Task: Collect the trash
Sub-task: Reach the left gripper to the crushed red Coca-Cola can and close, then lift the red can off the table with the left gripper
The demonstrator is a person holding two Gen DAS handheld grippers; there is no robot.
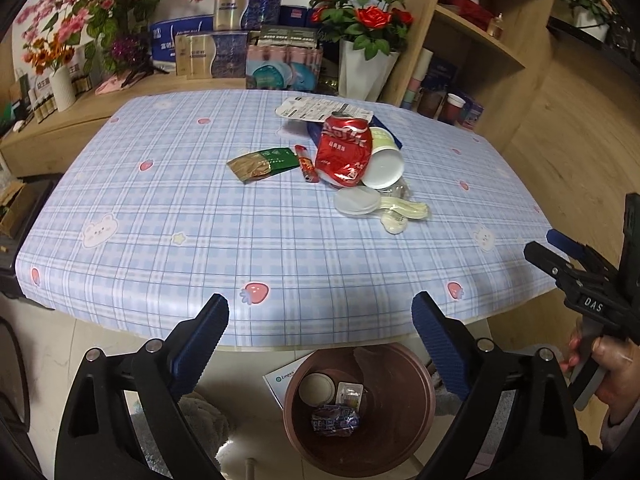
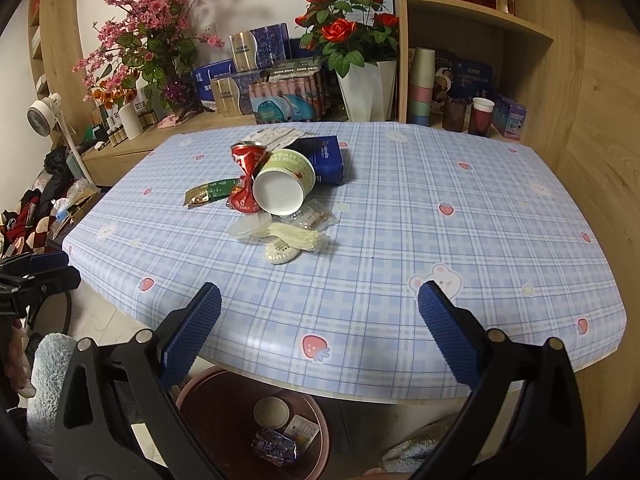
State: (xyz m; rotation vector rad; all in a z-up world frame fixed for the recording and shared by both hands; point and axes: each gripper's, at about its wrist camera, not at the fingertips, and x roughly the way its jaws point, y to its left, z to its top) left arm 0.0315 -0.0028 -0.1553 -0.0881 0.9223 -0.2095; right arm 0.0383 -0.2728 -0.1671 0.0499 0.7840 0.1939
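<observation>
Trash (image 1: 362, 168) beyond left gripper (image 1: 320, 332)

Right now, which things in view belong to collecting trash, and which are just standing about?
Job:
crushed red can
paper cup
green sachet
plastic spoons
blue carton
brown bin under the table edge, some trash already inside
left gripper, open, empty
right gripper, open, empty

Standing about:
red roses
pink blossoms
gift boxes
shelf cups
fan

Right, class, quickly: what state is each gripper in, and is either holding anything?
Left gripper: open, nothing between its fingers, above the bin.
Right gripper: open, empty.
</observation>
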